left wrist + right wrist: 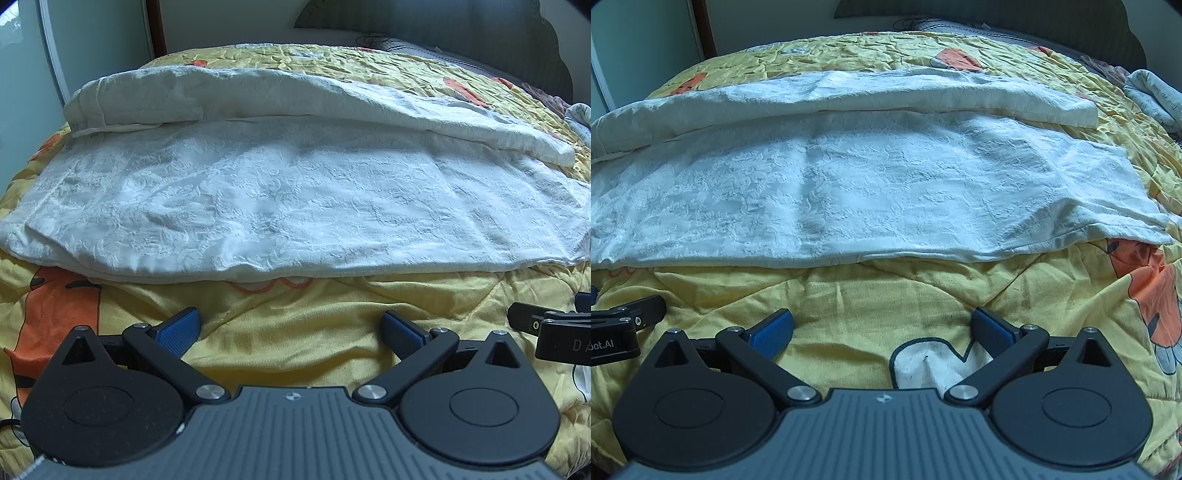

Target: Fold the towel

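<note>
Across the middle of both wrist views, a white towel [288, 199] [864, 195] is lying spread on a bed covered by a yellow quilt [295, 332] [857, 295] with orange cartoon prints. The towel's far long edge is lying doubled over toward the camera, forming a thick band running from the upper left to the right of each frame. Its near edge is running across the centre, with a second layer peeking out beneath it at the left of the left wrist view.

At the bottom of the left wrist view, the left claw [291, 330] is hovering over bare quilt just short of the towel's near edge, its blue-padded fingers [179, 330] standing wide apart and holding nothing. At the bottom of the right wrist view, the right claw [882, 330] is sitting likewise over the quilt, fingers [991, 332] spread wide and empty, apart from the towel. Each claw is showing at the other view's side edge, the two lying side by side.

A patterned pillow [1152, 96] is lying at the upper right.
</note>
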`<state>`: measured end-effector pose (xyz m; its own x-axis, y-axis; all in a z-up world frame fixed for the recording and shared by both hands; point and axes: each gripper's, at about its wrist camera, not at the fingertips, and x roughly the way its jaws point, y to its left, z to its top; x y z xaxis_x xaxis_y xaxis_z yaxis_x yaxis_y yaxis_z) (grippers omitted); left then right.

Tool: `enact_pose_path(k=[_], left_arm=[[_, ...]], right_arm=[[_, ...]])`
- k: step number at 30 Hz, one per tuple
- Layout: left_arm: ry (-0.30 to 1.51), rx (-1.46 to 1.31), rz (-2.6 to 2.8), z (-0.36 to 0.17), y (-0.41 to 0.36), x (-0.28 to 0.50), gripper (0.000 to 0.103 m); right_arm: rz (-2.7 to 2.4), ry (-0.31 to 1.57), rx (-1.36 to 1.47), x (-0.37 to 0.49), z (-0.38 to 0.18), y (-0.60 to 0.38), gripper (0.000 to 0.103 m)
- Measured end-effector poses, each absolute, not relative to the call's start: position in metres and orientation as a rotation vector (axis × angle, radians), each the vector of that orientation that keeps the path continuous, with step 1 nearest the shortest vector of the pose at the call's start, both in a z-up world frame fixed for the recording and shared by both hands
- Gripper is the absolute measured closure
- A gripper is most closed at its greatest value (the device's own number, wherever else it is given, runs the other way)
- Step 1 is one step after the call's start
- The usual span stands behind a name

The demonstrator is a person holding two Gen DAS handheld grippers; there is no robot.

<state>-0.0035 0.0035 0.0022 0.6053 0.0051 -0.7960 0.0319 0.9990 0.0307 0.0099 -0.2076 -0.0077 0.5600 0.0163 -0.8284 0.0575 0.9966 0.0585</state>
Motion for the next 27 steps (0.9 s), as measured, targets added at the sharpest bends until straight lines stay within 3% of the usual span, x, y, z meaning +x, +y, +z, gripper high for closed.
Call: enact_pose_path(k=[27], left_arm=[[0.918, 0.045, -0.014, 0.0013, 0.0028, -0.0046, 0.0]], right_arm=[[-0.024, 0.968, 0.082, 0.0086, -0.0083, -0.2074, 0.0]])
